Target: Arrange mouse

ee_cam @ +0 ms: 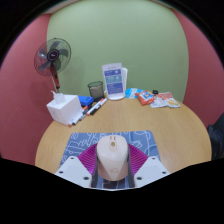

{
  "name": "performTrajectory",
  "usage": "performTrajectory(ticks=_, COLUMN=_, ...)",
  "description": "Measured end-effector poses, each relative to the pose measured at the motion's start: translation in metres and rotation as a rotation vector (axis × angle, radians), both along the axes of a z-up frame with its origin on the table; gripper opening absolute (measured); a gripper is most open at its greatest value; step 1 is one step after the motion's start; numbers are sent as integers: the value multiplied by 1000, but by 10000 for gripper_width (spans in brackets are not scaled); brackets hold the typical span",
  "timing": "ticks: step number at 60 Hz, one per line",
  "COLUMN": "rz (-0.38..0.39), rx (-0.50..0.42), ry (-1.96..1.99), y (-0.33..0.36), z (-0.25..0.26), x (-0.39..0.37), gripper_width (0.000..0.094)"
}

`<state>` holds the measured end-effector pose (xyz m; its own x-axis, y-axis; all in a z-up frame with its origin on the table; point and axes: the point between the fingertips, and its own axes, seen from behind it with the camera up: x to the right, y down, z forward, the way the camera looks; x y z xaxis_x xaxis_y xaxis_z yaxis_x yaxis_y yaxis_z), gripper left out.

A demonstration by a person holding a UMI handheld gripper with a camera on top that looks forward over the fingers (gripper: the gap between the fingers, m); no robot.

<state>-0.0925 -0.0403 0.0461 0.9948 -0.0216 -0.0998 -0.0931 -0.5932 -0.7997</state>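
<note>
**Mouse clamped between the fingers at the near bench edge**

The gripper (112,172) has its two fingers (87,162) closed on a pale pink mouse (112,157), one magenta pad pressing each flank. The mouse sits over a grey patterned mouse mat (110,143) lying close to the near edge of the round wooden bench (175,125).

Beyond the mat the middle of the bench is bare wood, as is the stretch to the right of the mat.

Along the far rim stand the other things: a white box (64,108) at the left, markers (92,106) lying just beside it, a dark mesh cup (96,90) whose contents cannot be made out, an upright white-and-blue package (114,81), and some small packets (160,99) to the right. A fan (52,56) stands behind the bench's left side.
</note>
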Motion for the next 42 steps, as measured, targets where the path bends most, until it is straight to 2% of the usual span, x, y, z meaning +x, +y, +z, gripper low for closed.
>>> performTrajectory(ticks=3, rz=-5, rx=-19, ry=-5, y=-1, z=-18, x=-7, gripper_width=410)
performTrajectory(ticks=13, rz=-11, rx=-69, ry=-31, y=-7, z=-48, x=-9, gripper_width=549)
performTrajectory(ticks=19, rz=-13, rx=-38, ry=-78, y=-13, z=-26, x=-8, gripper_width=855)
performTrajectory(ticks=20, rz=-13, rx=-34, ry=-85, y=-16, z=-21, x=-8, gripper_width=869)
performTrajectory(ticks=25, rz=-25, rx=-20, ry=-104, y=-32, z=9, x=-10, gripper_width=829)
performTrajectory(ticks=42, rz=-70, rx=2, ry=-130, y=-128, z=112, x=-21, gripper_width=844)
